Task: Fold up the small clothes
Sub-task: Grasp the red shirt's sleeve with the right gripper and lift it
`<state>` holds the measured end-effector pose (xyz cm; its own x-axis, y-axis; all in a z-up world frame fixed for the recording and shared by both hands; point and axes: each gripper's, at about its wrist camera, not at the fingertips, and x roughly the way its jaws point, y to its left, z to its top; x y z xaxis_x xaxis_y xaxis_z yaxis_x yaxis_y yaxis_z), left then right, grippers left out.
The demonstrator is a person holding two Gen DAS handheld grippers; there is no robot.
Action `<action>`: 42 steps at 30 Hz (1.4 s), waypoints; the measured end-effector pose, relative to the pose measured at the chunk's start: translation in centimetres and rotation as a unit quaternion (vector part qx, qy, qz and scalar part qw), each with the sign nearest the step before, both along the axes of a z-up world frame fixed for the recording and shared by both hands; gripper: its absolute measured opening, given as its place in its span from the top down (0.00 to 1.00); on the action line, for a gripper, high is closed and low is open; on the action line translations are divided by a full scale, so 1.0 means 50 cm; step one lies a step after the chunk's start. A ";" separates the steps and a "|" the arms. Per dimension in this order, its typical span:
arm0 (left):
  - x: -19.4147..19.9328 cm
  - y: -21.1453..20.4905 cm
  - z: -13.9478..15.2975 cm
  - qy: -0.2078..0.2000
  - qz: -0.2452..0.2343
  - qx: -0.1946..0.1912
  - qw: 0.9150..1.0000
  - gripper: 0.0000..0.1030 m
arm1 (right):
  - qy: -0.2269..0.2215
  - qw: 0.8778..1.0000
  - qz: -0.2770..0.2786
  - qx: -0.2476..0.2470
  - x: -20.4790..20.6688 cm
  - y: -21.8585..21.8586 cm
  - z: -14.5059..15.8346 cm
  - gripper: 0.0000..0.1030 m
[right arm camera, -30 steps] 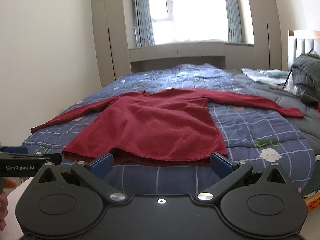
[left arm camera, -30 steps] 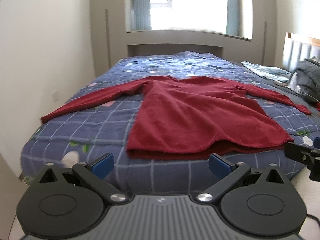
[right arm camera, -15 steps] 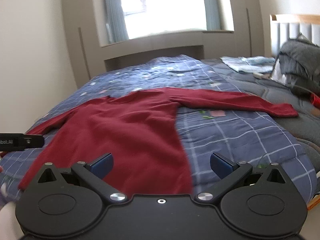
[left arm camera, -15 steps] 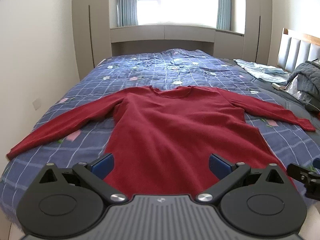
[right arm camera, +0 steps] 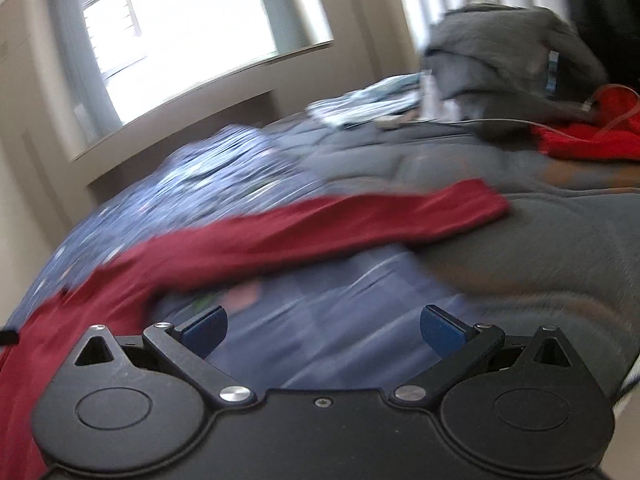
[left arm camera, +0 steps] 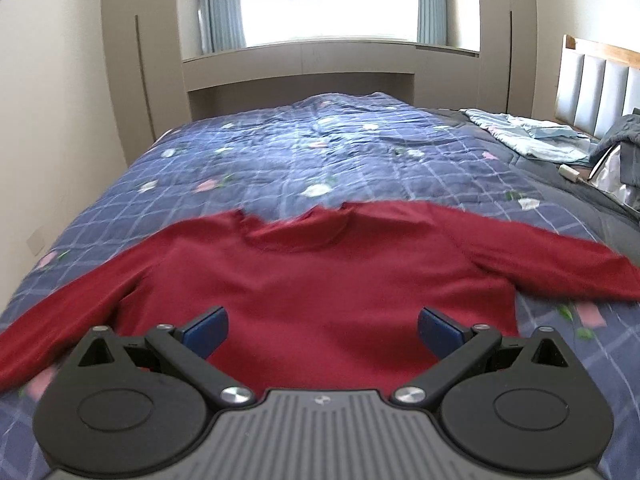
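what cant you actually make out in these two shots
- Sweater hem: left wrist view, hidden behind the open left gripper.
- Left sleeve cuff: left wrist view, cut off by the picture's edge.
- Quilt pattern: right wrist view, smeared by motion blur.
- Grey pile by the headboard: right wrist view, too blurred to identify.
- Whether the open right gripper touches the bed: not visible.

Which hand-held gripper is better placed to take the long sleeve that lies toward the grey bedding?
Probably the right hand-held gripper: open, it faces that sleeve. The left hand-held gripper, also open, hangs over the sweater's body.
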<state>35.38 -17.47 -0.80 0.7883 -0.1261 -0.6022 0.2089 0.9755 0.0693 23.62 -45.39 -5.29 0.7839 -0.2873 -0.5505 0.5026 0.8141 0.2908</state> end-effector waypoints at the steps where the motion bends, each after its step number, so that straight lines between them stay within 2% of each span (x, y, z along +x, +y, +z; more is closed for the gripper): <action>1: 0.018 -0.014 -0.007 -0.002 -0.002 -0.001 1.000 0.00 | -0.003 1.000 -0.014 0.004 0.011 -0.030 -0.003 0.01; 4: 0.064 -0.050 -0.033 -0.002 -0.003 0.001 1.000 0.00 | -0.012 0.998 -0.053 0.018 0.042 -0.111 -0.008 0.01; 7: 0.100 -0.066 -0.062 0.011 0.004 -0.002 1.000 0.00 | -0.012 0.995 -0.093 0.042 0.073 -0.187 -0.022 0.08; 12: 0.133 -0.068 -0.102 0.037 0.014 -0.003 0.999 0.00 | 0.018 0.979 -0.173 0.108 0.102 -0.285 -0.062 0.29; 14: 0.143 -0.066 -0.112 0.043 0.014 -0.002 0.999 0.00 | 0.012 0.974 -0.191 0.118 0.106 -0.306 -0.070 0.33; 16: 0.150 -0.066 -0.120 0.049 0.016 -0.001 0.999 0.00 | 0.013 0.974 -0.199 0.109 0.117 -0.316 -0.069 0.41; 18: 0.155 -0.066 -0.126 0.058 0.015 -0.001 0.998 0.00 | 0.024 0.972 -0.212 0.099 0.131 -0.322 -0.072 0.66; 21: 0.161 -0.066 -0.121 0.064 0.011 -0.008 0.998 0.00 | 0.035 0.966 -0.236 0.096 0.140 -0.331 -0.075 0.87; 23: 0.162 -0.063 -0.110 0.066 0.011 -0.006 0.998 0.00 | 0.032 0.967 -0.239 0.085 0.146 -0.329 -0.067 0.98; 25: 0.163 -0.056 -0.090 0.066 0.015 -0.001 0.998 0.00 | 0.027 0.970 -0.235 0.063 0.153 -0.317 -0.046 0.98; 30: 0.160 -0.011 -0.025 0.049 0.029 -0.001 0.998 0.00 | -0.016 0.983 -0.183 -0.010 0.199 -0.253 0.067 0.99; 35: 0.155 0.075 0.039 0.023 0.053 -0.013 0.998 0.00 | -0.072 0.992 -0.071 -0.079 0.290 -0.126 0.202 0.99; 39: 0.146 0.163 0.077 0.008 0.086 -0.026 0.996 0.00 | -0.109 0.986 0.044 -0.121 0.371 0.022 0.275 0.99; 42: 0.139 0.233 0.094 0.000 0.115 -0.033 0.993 0.00 | -0.127 0.972 0.130 -0.150 0.429 0.151 0.300 0.99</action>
<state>42.31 -5.81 3.90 0.8008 0.0181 -0.5986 -0.0203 0.9998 0.0031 45.04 -37.82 9.72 0.9512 -0.1796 -0.2510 0.2120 0.9713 0.1083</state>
